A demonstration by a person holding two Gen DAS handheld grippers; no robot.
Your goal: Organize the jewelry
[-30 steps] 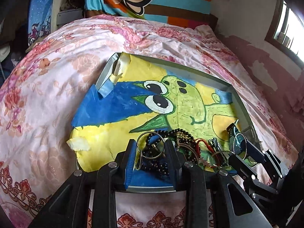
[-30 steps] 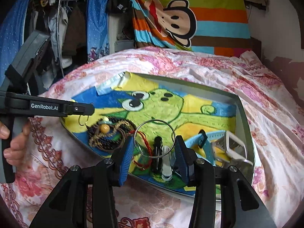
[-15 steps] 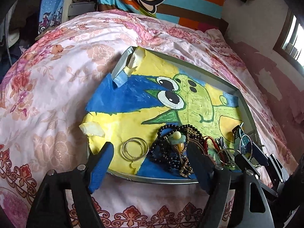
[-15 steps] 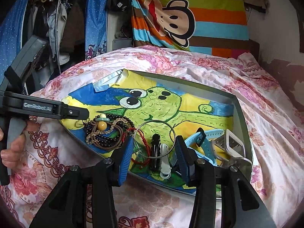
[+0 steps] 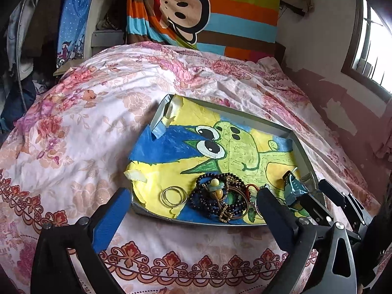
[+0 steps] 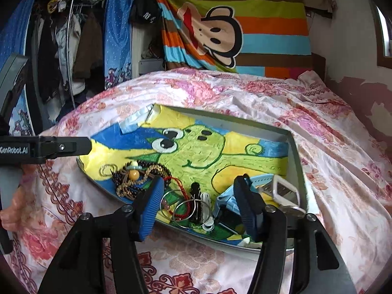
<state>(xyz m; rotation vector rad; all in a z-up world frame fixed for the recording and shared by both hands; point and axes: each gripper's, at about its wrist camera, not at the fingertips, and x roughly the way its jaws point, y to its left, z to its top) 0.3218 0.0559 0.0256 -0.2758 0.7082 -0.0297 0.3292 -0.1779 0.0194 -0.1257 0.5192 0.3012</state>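
Observation:
A shallow grey tray (image 5: 301,152) lined with a yellow, blue and green cartoon drawing lies on the bed; it also shows in the right wrist view (image 6: 297,161). Two thin gold bangles (image 5: 173,196) lie near its front left corner. Beside them is a tangle of dark bead necklaces (image 5: 221,197) with a yellow bead. My left gripper (image 5: 193,216) is open and empty, just in front of the tray. My right gripper (image 6: 198,207) is open over a silver bangle (image 6: 182,207), hair clips (image 6: 204,207) and a blue watch (image 6: 226,202).
A white square-framed item (image 6: 285,192) lies in the tray's right corner. The floral bedspread (image 5: 80,127) surrounds the tray. A striped monkey blanket (image 6: 235,27) hangs behind. Clothes on a rack (image 6: 63,41) stand at left. A window (image 5: 370,46) is at right.
My left gripper opened, let go of the gold bangles in the tray and drew back. My right gripper opened and the silver bangle now lies in the tray.

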